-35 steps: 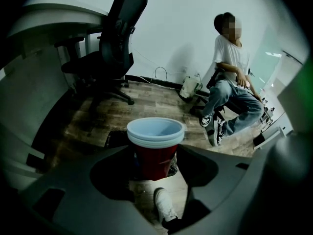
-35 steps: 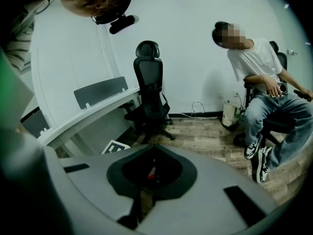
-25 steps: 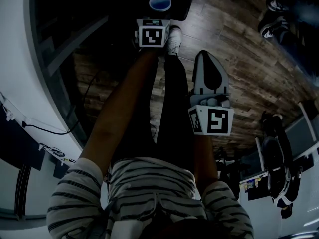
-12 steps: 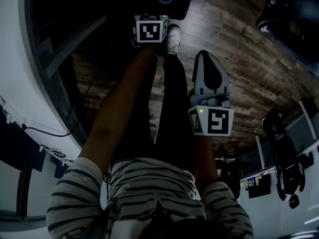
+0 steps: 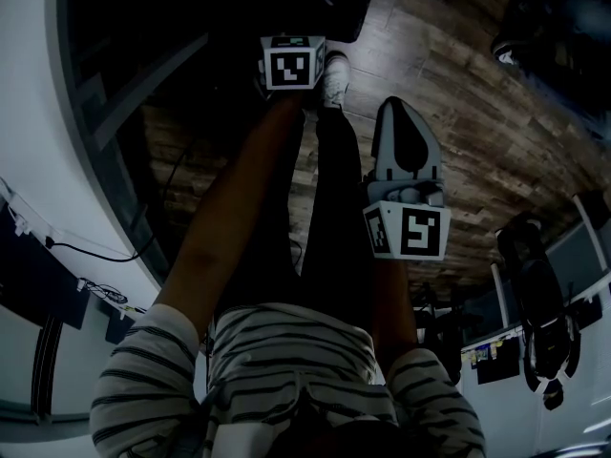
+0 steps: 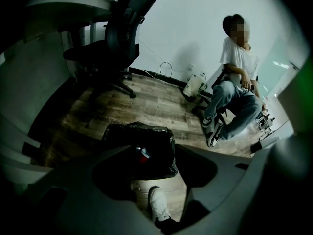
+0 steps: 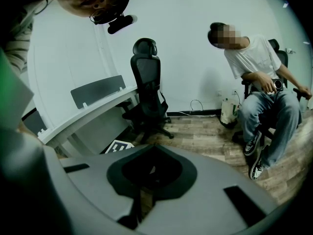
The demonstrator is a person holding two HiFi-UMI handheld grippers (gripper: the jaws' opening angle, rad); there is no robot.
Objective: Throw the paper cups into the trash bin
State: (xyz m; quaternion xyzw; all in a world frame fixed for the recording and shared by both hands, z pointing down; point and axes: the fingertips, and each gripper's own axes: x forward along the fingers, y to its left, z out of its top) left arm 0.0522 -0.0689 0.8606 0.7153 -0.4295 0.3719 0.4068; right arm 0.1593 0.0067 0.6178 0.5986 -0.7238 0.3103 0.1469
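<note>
A trash bin (image 6: 146, 133) lined with a black bag stands on the wood floor right under my left gripper (image 6: 159, 154). A red and blue paper cup (image 6: 143, 154) lies inside it. The left jaws stand wide apart with nothing between them, and they are closing a little. In the head view only that gripper's marker cube (image 5: 292, 65) shows, just short of the dark bin (image 5: 346, 3). My right gripper (image 5: 398, 108) hangs lower at the right, away from the bin. Its jaws (image 7: 153, 148) are shut and empty.
The wearer's white shoe (image 6: 159, 204) stands just in front of the bin. A person (image 6: 234, 92) sits on a chair at the far right. A black office chair (image 6: 117, 43) and a curved white desk (image 7: 98, 114) stand to the left.
The blue-rimmed cup seen beyond the left gripper's cube moved toward the bin and is gone from the head view. The right gripper has stayed put.
</note>
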